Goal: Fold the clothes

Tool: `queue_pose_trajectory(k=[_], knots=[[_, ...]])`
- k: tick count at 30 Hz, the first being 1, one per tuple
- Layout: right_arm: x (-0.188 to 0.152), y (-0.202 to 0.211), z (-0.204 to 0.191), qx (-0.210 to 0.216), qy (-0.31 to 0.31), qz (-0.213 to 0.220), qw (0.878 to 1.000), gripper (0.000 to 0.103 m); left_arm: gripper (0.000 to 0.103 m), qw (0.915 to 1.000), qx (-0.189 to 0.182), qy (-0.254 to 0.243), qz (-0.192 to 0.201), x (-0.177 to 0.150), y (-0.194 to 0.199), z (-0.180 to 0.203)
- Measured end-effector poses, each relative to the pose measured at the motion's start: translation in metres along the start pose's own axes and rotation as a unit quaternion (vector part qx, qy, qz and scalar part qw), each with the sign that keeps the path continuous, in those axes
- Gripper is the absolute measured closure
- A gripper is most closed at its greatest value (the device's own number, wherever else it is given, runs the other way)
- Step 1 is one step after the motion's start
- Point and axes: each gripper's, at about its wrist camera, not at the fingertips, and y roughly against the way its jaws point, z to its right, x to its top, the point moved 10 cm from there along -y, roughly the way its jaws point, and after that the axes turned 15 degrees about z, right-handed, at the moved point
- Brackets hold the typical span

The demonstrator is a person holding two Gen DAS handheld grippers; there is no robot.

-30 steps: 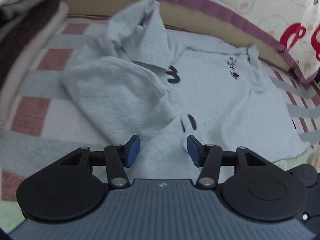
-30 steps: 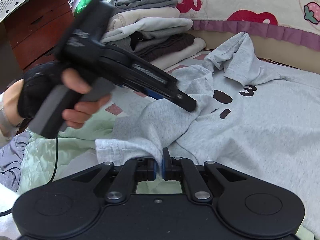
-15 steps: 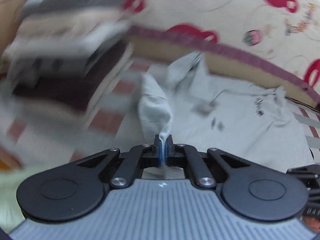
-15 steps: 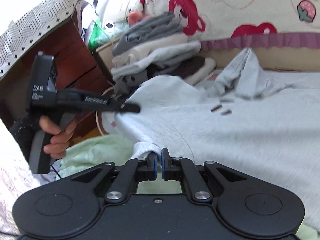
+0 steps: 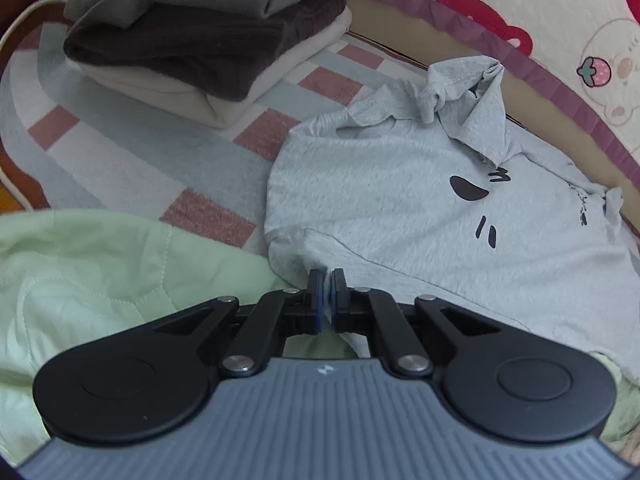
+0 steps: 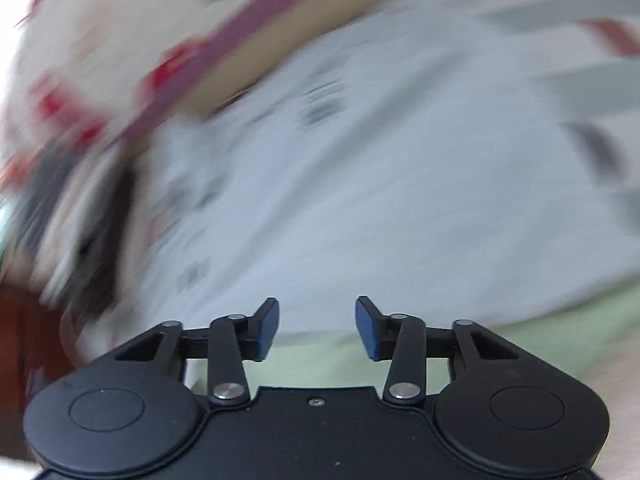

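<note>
Two grippers in view: the left gripper has its blue pads pressed together on the near hem edge of the grey hoodie, while the right gripper is spread wide with nothing between its pads, over the same grey fabric, its view heavily motion-blurred. Hoodie lies flat on the checked blanket, print side up, long axis running from the pinched hem away to the crumpled hood by the bed's purple-trimmed edge. Stack of folded clothes sits well apart, far left; green quilt lies just beside the left gripper.

Soft even daylight, left view sharp; right view heavily motion-blurred
</note>
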Motion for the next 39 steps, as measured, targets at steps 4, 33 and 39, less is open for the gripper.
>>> queue_pose_trajectory(k=[4,33,39], knots=[[0.054,0.027,0.027,-0.040,-0.010,-0.017,0.999,0.043,0.100,0.9998,-0.011,-0.013,0.012,0.003,0.001,0.006],[-0.019,-0.051,0.071,-0.177,-0.329,0.026,0.927,0.033,0.095,0.9997,-0.022,-0.013,-0.001,-0.001,-0.006,0.010],[-0.020,-0.046,0.054,-0.189,-0.285,0.099,0.935,0.034,0.095,0.9996,-0.021,-0.021,0.002,-0.001,-0.004,0.010]])
